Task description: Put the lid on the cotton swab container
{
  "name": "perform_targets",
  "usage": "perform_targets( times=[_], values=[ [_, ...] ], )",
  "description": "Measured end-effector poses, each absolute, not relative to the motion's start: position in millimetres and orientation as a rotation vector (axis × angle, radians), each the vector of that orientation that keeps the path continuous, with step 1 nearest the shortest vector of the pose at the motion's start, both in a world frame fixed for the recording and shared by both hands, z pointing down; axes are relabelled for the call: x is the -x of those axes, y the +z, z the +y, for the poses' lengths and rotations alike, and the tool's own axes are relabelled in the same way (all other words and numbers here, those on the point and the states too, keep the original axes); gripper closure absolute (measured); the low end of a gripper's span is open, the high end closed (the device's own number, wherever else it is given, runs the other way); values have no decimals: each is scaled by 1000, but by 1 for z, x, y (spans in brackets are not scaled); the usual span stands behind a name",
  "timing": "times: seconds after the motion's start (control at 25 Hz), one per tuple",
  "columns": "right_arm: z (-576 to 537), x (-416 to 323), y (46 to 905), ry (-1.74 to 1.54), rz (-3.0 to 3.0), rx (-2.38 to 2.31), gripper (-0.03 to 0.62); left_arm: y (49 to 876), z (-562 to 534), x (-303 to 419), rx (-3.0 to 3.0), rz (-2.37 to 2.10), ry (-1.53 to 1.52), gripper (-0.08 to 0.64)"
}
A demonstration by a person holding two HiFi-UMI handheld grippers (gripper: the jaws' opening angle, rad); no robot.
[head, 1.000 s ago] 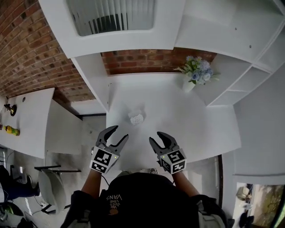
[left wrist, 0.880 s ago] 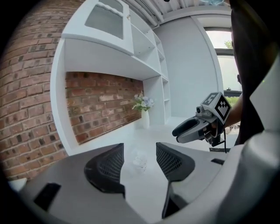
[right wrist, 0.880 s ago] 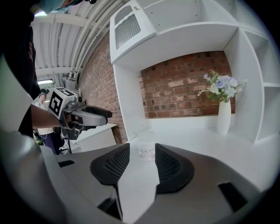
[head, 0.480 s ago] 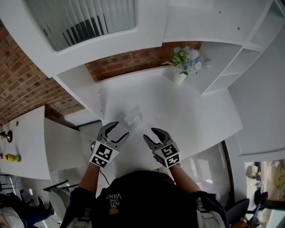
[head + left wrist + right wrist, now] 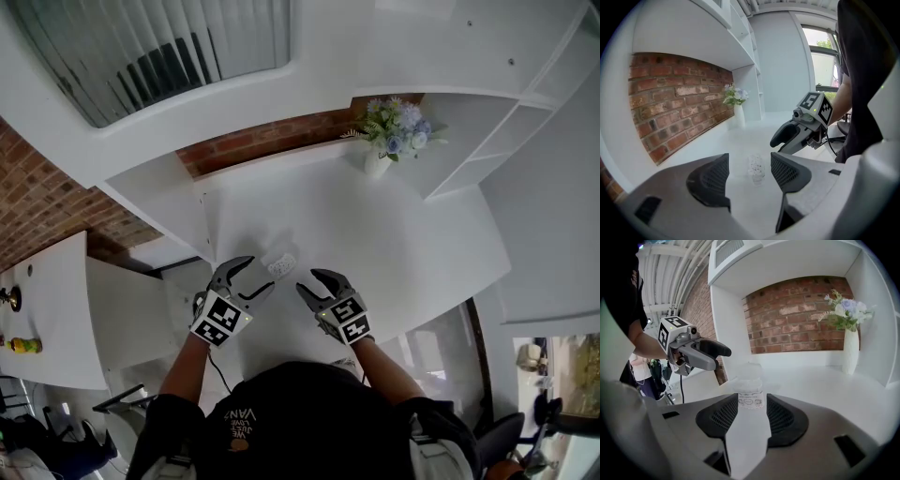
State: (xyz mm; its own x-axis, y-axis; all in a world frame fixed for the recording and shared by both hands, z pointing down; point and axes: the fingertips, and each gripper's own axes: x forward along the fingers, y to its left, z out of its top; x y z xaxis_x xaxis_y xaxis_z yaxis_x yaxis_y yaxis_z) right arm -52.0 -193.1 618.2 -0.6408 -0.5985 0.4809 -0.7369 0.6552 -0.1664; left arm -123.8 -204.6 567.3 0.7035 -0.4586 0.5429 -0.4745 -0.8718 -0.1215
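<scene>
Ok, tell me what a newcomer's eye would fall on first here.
The left gripper and the right gripper hover over the white table at its near edge, their jaws having just been opening, nothing between them. Just ahead, between the two, stands a small clear cotton swab container. A vase of blue flowers sits far right by the brick wall.

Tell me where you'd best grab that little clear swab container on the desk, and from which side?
Probably across the round side wall of the container, about halfway up, coming in level from the front edge of the desk. It stands upright, looks narrow enough for two jaws to span, and has bare desk all round.
</scene>
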Motion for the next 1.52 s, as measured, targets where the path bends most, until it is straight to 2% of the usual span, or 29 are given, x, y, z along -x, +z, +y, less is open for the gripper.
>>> perform_targets(
  times=[0.8, 1.52],
  values=[
    [-222, 79, 653, 431, -2516, -784, 423, 607, -214, 106, -2845, -635, 1031, 299],
    [-222, 82, 656, 480, -2516, -804, 423, 608, -207, 98, -2860, -558, 1005, 299]
  ],
)
